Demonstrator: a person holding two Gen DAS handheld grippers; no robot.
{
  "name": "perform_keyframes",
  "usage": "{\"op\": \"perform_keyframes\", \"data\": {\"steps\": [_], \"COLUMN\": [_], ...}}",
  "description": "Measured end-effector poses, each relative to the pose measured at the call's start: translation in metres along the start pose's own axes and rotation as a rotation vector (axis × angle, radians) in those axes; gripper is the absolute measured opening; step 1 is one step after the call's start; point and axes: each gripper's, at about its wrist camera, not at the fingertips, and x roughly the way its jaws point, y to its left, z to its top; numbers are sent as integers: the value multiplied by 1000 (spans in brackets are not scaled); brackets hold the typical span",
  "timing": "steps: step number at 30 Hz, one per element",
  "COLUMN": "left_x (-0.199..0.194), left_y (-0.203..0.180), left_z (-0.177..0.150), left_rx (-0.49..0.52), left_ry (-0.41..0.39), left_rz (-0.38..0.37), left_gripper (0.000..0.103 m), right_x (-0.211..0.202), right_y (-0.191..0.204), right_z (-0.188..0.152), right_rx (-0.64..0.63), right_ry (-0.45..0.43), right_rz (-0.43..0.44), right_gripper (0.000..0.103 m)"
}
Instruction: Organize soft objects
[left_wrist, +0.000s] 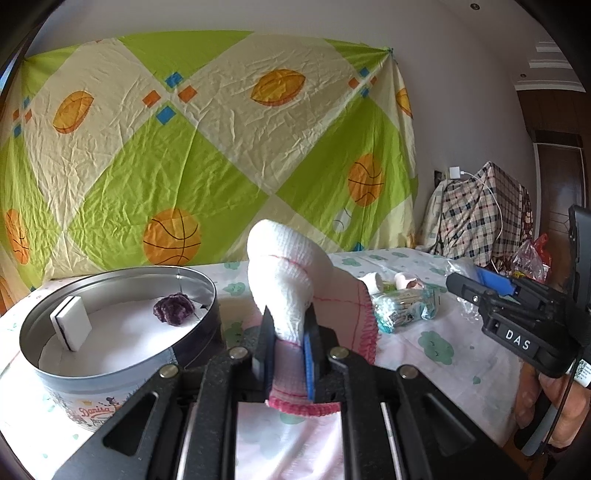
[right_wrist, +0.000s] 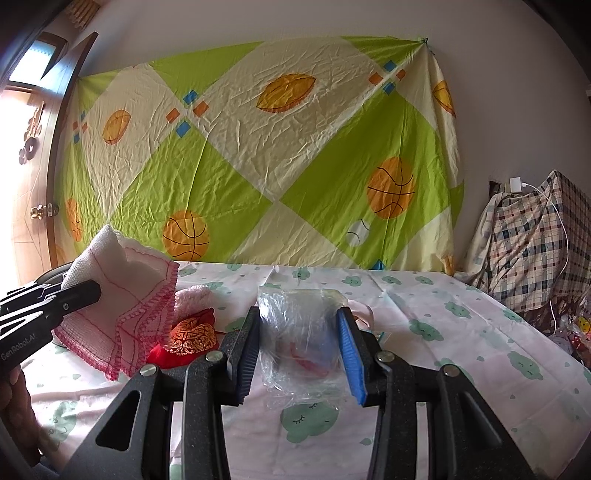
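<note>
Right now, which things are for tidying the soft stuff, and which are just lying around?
For the job: white cloth in left gripper; plastic bag in right gripper; round tin; red pouch.

Lying about: cotton swabs; checked cloth.

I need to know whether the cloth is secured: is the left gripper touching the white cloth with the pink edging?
Touching. In the left wrist view the left gripper is shut on the white cloth, which bulges above the pads.

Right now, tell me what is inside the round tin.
The round tin holds a white sponge block with a dark edge and a small purple lump, both on a white lining. The near wall hides the front strip of the floor.
</note>
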Motion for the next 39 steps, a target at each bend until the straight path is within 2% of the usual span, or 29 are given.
{"op": "perform_keyframes", "data": {"steps": [20, 39], "left_x": [-12, -21], "left_y": [9, 32], "left_z": [-1, -3], "left_rx": [-6, -46], "left_ry": [-67, -97], "left_rz": [30, 63], "left_gripper": [10, 10], "right_x": [-6, -4], "right_y": [-1, 35], "right_z": [-1, 0], "right_rx": [25, -7], "right_ry": [-39, -43], "right_rz": [-33, 17], "right_gripper": [43, 43]}}
